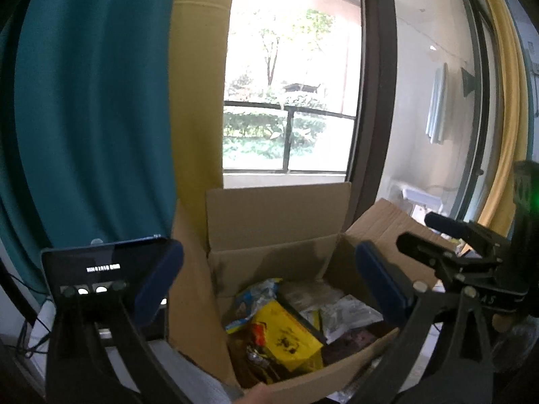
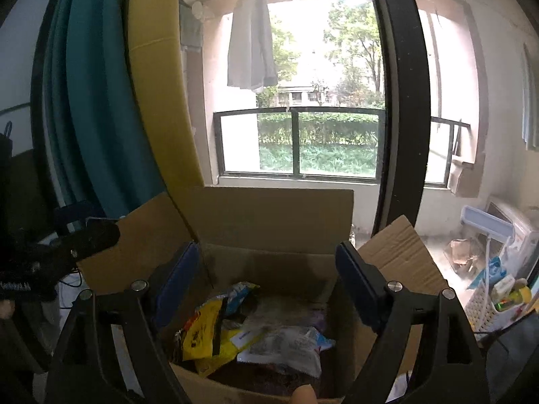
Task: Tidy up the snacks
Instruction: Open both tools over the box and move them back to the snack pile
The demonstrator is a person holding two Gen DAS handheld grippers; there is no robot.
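Both your left gripper (image 1: 269,289) and right gripper (image 2: 266,282) gape empty; the snacks (image 2: 269,333) in the box (image 2: 269,212) lie at six o'clock below the right, nearer it.

**Inspector:** Report every legible marking.

**Me:** Very little reads cleanly. On my left, a dark screen (image 1: 104,269) shows one line of white characters, too blurred to make out. From the left wrist view, the frame of my right hand-held gripper (image 1: 485,262) carries pale letters near its edge; I read only something like "A S". From the right wrist view, my left hand-held gripper (image 2: 50,262) bears a white word on its black body, too small to read.

**Inspector:** And the packaging?

**Me:** The yellow packet (image 1: 286,336) in the cardboard box (image 1: 269,219) has black print, illegible. The blue-and-white wrapper (image 2: 241,294) shows lettering I cannot resolve.
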